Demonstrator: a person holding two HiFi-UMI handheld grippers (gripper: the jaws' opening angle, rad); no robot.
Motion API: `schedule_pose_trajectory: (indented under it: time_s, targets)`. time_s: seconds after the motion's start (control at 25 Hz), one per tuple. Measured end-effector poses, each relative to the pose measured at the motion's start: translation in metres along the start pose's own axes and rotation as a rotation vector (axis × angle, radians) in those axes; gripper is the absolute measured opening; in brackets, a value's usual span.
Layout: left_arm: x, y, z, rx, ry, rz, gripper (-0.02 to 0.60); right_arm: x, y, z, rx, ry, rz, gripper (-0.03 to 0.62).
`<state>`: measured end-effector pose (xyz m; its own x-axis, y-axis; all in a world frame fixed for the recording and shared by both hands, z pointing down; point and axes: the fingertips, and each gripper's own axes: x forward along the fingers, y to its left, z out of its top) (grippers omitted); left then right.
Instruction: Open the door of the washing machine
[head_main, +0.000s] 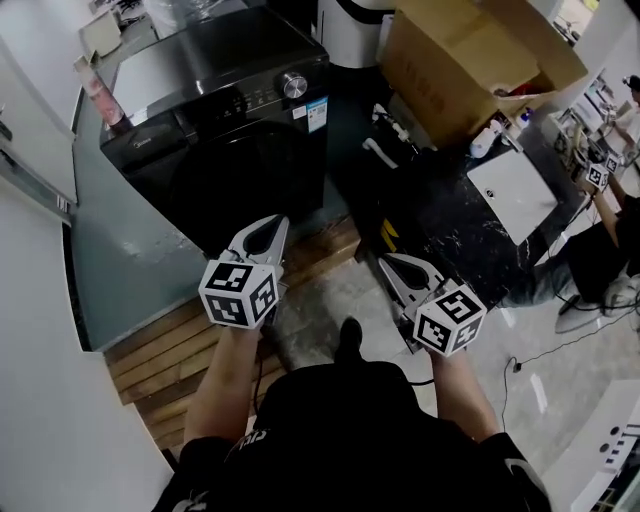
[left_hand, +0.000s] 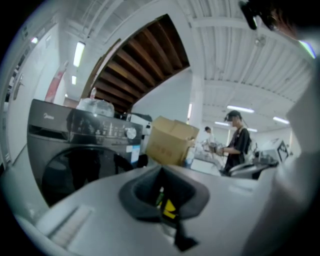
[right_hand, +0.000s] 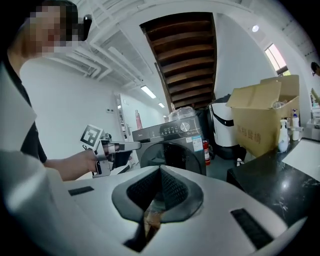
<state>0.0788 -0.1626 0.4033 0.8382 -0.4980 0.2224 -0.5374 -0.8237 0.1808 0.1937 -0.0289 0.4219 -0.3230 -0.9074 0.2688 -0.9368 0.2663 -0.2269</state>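
While both grippers are held out ahead of the person, neither touches the washing machine (head_main: 225, 110). It stands just beyond them, dark-cased, with a control knob (head_main: 294, 85) at the right end of its top panel. Its round door (head_main: 250, 180) faces the person and, as far as the dark front allows a judgement, sits shut against the cabinet. Left gripper (head_main: 277, 224): jaws together with nothing between them; its own view shows the pads meeting in a closed seam. The tip points toward the lower part of the door, short of it, above the wooden slats (head_main: 160, 350) laid in front of the machine. Right gripper (head_main: 386, 262): jaws likewise closed and empty. It is held to the right of the machine's front, over pale floor and beside a black stone-patterned counter (head_main: 450, 225). In the right gripper view, the left gripper's tip lines up with the machine's left edge and the door shows as a dark circle below the panel. On the counter — to the right of the machine — stand an open cardboard box (head_main: 470, 60) and a flat white board (head_main: 515, 190).
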Motion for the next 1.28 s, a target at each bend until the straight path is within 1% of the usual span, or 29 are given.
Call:
schedule_pose_trajectory:
  time_s: [0.16, 0.4, 0.56, 0.68, 0.84, 1.12, 1.28]
  targets:
    - [0.035, 0.003, -0.002, -0.025, 0.026, 0.028, 0.009, 0.021, -0.032, 0.000, 0.023, 0.038, 0.051, -0.006]
    - [0.075, 0.013, -0.004, -0.052, 0.056, 0.091, 0.009, 0.046, -0.077, 0.001, 0.034, 0.079, 0.118, -0.006]
    - [0.089, 0.015, -0.009, -0.068, 0.074, 0.131, 0.009, 0.054, -0.092, 0.004, 0.021, 0.101, 0.177, -0.006]
    - [0.097, 0.016, -0.010, -0.075, 0.080, 0.147, 0.009, 0.063, -0.104, 0.009, 0.004, 0.111, 0.199, -0.006]
    - [0.099, 0.023, -0.014, -0.088, 0.096, 0.161, 0.009, 0.074, -0.102, 0.017, 0.012, 0.104, 0.223, -0.006]
    - [0.100, 0.047, 0.017, -0.072, 0.035, 0.164, 0.009, 0.099, -0.091, 0.041, -0.064, 0.121, 0.262, -0.006]
    - [0.097, 0.066, 0.026, -0.066, 0.021, 0.160, 0.009, 0.125, -0.089, 0.056, -0.105, 0.114, 0.238, -0.005]
